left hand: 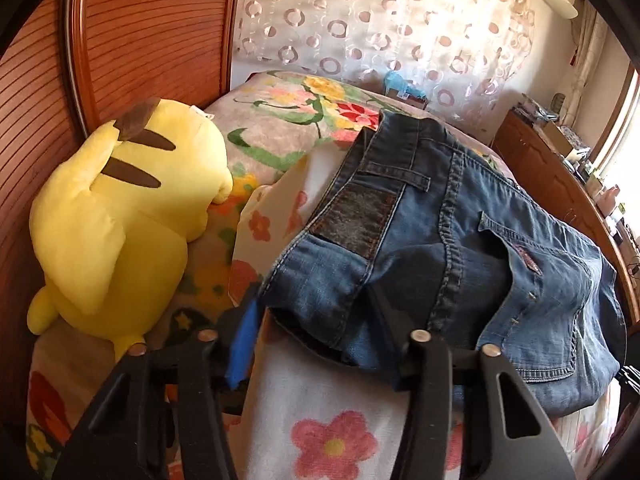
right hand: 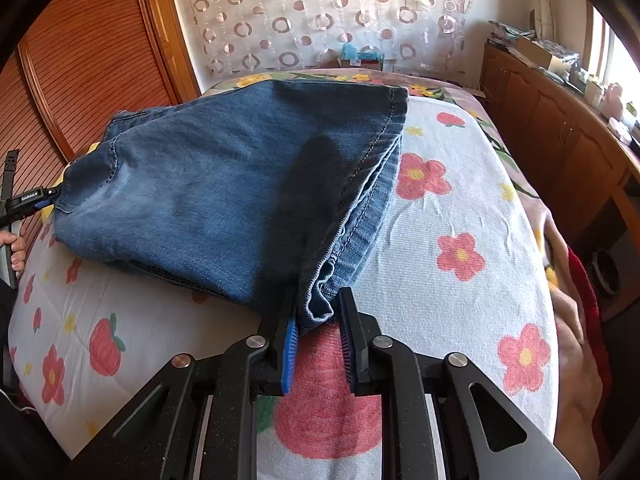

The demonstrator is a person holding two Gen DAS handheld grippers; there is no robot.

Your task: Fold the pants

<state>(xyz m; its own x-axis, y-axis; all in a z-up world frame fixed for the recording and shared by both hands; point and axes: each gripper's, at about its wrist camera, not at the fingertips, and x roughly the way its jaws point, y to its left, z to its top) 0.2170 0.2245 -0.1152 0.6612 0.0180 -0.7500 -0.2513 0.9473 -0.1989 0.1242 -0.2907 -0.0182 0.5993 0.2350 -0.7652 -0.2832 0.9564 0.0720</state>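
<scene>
Blue jeans (left hand: 460, 240) lie folded on a flowered bed cover (left hand: 320, 432). In the left wrist view I see the waistband with a dark patch and a back pocket. My left gripper (left hand: 316, 320) stands wide open around the near waistband corner; its right finger is hidden under the denim. In the right wrist view the jeans (right hand: 224, 196) show the folded leg hems. My right gripper (right hand: 318, 316) has its blue pads on either side of the near hem corner, slightly apart, with the cloth between them. The left gripper shows at the far left of the right wrist view (right hand: 28, 200).
A yellow plush toy (left hand: 124, 224) lies on the bed to the left of the jeans. A wooden slatted door (left hand: 140, 32) stands behind it. A wooden cabinet (right hand: 560, 128) with clutter runs along the right. A circle-patterned curtain (right hand: 320, 12) hangs at the back.
</scene>
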